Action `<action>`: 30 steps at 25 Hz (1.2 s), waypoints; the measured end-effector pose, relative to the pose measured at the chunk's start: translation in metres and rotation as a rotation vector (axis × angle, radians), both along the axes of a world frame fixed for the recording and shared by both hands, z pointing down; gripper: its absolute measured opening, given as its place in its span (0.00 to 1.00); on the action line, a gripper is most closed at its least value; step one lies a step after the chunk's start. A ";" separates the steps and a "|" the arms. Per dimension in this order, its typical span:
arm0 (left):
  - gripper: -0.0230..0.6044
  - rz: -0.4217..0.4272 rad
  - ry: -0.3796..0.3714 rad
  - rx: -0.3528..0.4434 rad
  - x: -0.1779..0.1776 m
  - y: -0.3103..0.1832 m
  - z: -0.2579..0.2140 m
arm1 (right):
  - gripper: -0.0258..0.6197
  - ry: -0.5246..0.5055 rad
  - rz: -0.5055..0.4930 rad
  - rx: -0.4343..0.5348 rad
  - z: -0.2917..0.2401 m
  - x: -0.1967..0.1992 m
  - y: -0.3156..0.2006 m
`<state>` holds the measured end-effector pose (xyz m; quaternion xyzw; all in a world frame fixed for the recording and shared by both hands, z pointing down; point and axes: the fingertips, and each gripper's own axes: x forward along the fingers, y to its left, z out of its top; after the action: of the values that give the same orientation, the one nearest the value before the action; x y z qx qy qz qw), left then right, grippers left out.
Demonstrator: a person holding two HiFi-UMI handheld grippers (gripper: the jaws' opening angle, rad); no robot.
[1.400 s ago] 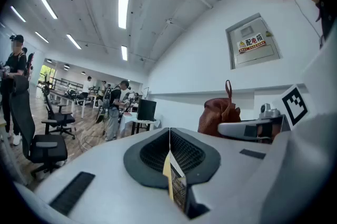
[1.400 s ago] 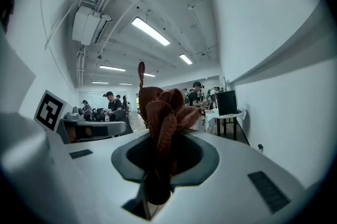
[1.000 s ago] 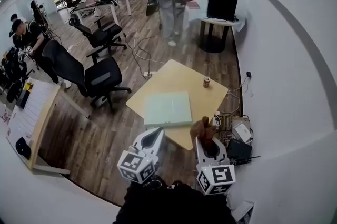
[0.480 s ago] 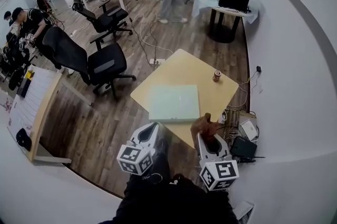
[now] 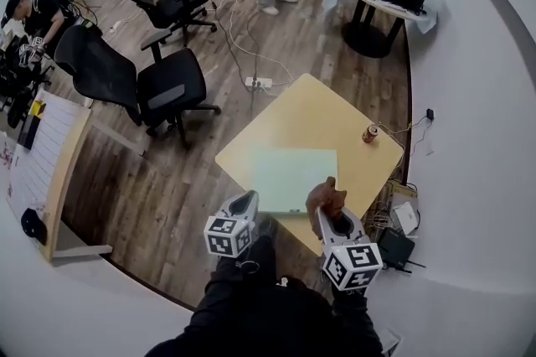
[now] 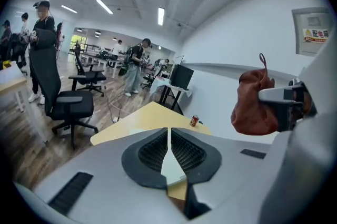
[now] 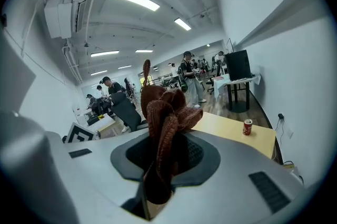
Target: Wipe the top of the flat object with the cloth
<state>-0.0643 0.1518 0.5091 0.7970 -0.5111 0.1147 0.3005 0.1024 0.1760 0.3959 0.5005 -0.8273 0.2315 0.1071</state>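
While the right gripper (image 7: 158, 165) clamps the rust-brown cloth (image 7: 167, 123), the ribbed, knitted fabric bunches into thick soft folds. These folds stand up between the black, mesh-textured pads (image 7: 197, 156), and a thin loop pokes from the top. The lower end of the cloth hangs down through the gap between the jaws.

The left gripper (image 6: 168, 138) holds nothing. Its two jaws are drawn together, leaving only a narrow slit between their dimpled black pads (image 6: 150, 152).

Through that slit shows the flat object (image 5: 289, 175), a smooth, pale mint-green rectangular board. It lies flat on the square, pale yellow table (image 5: 310, 116), close to the edge nearest the person. In the head view the cloth appears just beside the board's near right corner, and no view shows whether it touches the surface.

A small red cylindrical can (image 5: 369, 133) stands upright near the table's right edge, well apart from the board. Black mesh-backed office chairs (image 5: 167, 87) stand on the brown wood-plank floor (image 5: 167, 188) to the left of the table.
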 end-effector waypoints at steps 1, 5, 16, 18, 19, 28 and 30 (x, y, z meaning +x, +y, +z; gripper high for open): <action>0.10 0.001 0.000 -0.034 -0.005 -0.012 0.015 | 0.20 0.001 -0.012 -0.017 0.007 -0.008 -0.015; 0.10 -0.018 -0.016 -0.148 -0.023 -0.057 0.074 | 0.20 -0.014 -0.077 -0.093 0.043 -0.040 -0.073; 0.24 0.043 0.009 -0.409 -0.030 -0.102 0.187 | 0.20 -0.069 -0.230 -0.353 0.155 -0.110 -0.179; 0.24 0.074 0.011 -0.436 -0.027 -0.105 0.199 | 0.20 -0.113 -0.240 -0.403 0.174 -0.124 -0.193; 0.24 0.090 0.010 -0.453 -0.026 -0.106 0.204 | 0.20 -0.135 -0.242 -0.427 0.182 -0.131 -0.198; 0.24 0.134 0.003 -0.513 -0.025 -0.106 0.217 | 0.20 -0.306 -0.291 -0.585 0.232 -0.181 -0.224; 0.24 0.142 -0.001 -0.516 -0.024 -0.106 0.219 | 0.20 -0.328 -0.297 -0.612 0.243 -0.186 -0.226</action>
<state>-0.0885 0.0456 0.7278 0.7278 -0.4079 0.2625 0.4848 -0.0836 -0.0502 0.6390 0.2761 -0.7896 0.5270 0.1504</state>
